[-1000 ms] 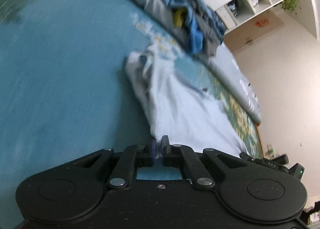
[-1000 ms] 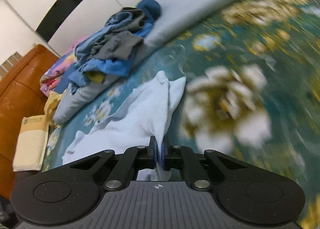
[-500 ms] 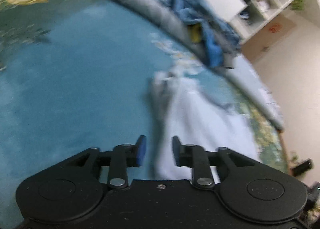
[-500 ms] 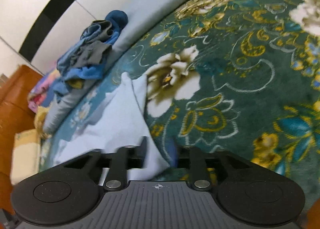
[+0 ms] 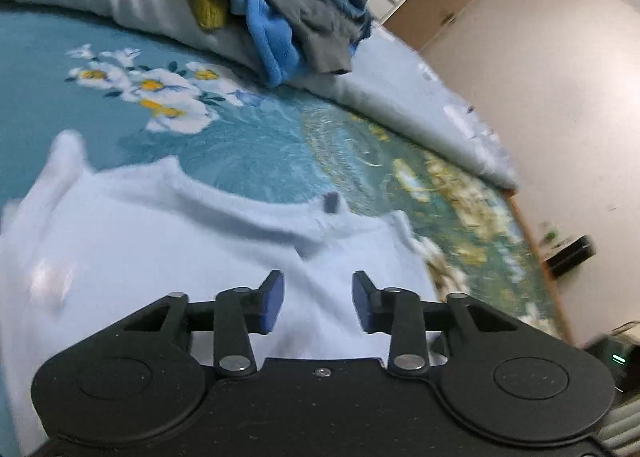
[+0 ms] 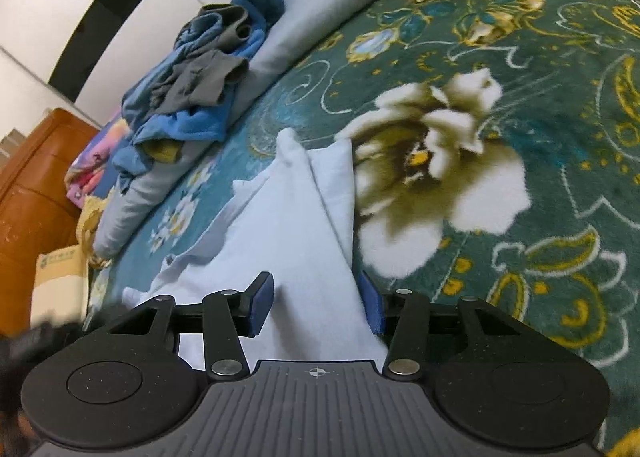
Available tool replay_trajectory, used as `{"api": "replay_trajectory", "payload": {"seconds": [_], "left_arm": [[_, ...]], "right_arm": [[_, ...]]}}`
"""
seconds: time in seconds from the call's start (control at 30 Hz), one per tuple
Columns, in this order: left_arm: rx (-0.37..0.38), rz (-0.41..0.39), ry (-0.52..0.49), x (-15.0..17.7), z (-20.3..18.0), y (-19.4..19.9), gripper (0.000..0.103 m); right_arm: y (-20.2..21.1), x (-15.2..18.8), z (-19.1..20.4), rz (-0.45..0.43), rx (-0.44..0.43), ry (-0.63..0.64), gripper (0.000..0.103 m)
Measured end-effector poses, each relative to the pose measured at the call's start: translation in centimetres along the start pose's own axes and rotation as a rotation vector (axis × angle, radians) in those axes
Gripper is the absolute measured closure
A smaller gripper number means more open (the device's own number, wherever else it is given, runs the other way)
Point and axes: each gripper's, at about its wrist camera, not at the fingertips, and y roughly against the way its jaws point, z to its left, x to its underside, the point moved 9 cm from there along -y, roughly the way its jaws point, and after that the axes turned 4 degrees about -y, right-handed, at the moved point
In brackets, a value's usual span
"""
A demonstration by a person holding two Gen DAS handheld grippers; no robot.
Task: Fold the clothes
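Observation:
A pale blue garment [image 5: 160,249] lies spread on the floral teal bed cover [image 5: 240,145], its neckline facing away from me. My left gripper [image 5: 318,291] hovers open just over the cloth near that neckline, pads apart and gripping nothing. In the right wrist view the same garment [image 6: 288,225] runs up from the camera as a folded strip with a pointed end. My right gripper [image 6: 316,291] is open low over its near end. The cloth lies loose between the blue pads [image 6: 260,305], and neither pad presses on it.
A heap of blue and grey clothes [image 5: 288,9] [image 6: 200,73] rests on a long grey rolled quilt [image 5: 400,97] along the far side. An orange wooden cabinet [image 6: 32,185] and a cream bag [image 6: 56,281] stand at the left. The bed's edge and the floor [image 5: 568,257] lie at the right.
Both grippers were shut on the pale blue garment and have opened and let it go. The left one has swung sideways over the garment; the cloth now lies flat.

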Motion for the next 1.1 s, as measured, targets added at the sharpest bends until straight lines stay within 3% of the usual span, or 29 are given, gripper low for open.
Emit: {"api": "replay_trajectory", "payload": {"seconds": [0.1, 0.23, 0.37, 0.43, 0.47, 0.5, 0.6, 0.7, 0.83, 0.97, 1.1], "left_arm": [[0.005, -0.045, 0.044, -1.9, 0.8, -2.1, 0.070], [-0.073, -0.114, 0.116, -4.1, 3.1, -2.9, 0.070], [-0.038, -0.130, 0.112, -3.8, 3.2, 0.5, 0.064], [-0.016, -0.135, 0.087, -3.1, 3.0, 2.7, 0.063], [0.001, -0.128, 0.079, -2.1, 2.8, 4.0, 0.060], [0.012, -0.110, 0.069, -1.0, 2.5, 5.0, 0.059], [0.026, -0.015, 0.005, 3.2, 1.5, 6.0, 0.059], [-0.014, 0.008, -0.023, 5.6, 2.3, 5.0, 0.059], [0.040, -0.033, 0.110, 5.3, 3.6, 5.7, 0.059], [0.068, -0.164, 0.187, 3.4, 6.0, 11.0, 0.055], [-0.024, -0.245, 0.282, 3.3, 11.3, 15.9, 0.053]], "right_arm": [[-0.2, -0.3, -0.2, 0.010, -0.028, -0.013, 0.060], [-0.5, -0.6, -0.4, 0.018, -0.051, -0.011, 0.060], [-0.7, -0.8, -0.4, 0.023, -0.062, -0.011, 0.060], [-0.8, -0.8, -0.2, 0.025, -0.064, -0.007, 0.070], [-0.9, -0.8, -0.1, 0.028, -0.056, -0.004, 0.084], [-0.9, -0.8, 0.1, 0.028, -0.048, 0.001, 0.091], [-0.2, -1.1, 1.8, 0.002, -0.031, 0.041, 0.094], [1.1, -1.5, 4.7, -0.021, -0.021, 0.087, 0.095], [2.4, -1.1, 10.5, -0.027, -0.013, 0.229, 0.095], [1.5, 1.4, 17.9, 0.000, -0.034, 0.408, 0.095], [-3.4, 6.6, 24.2, 0.086, -0.038, 0.552, 0.095]]}}
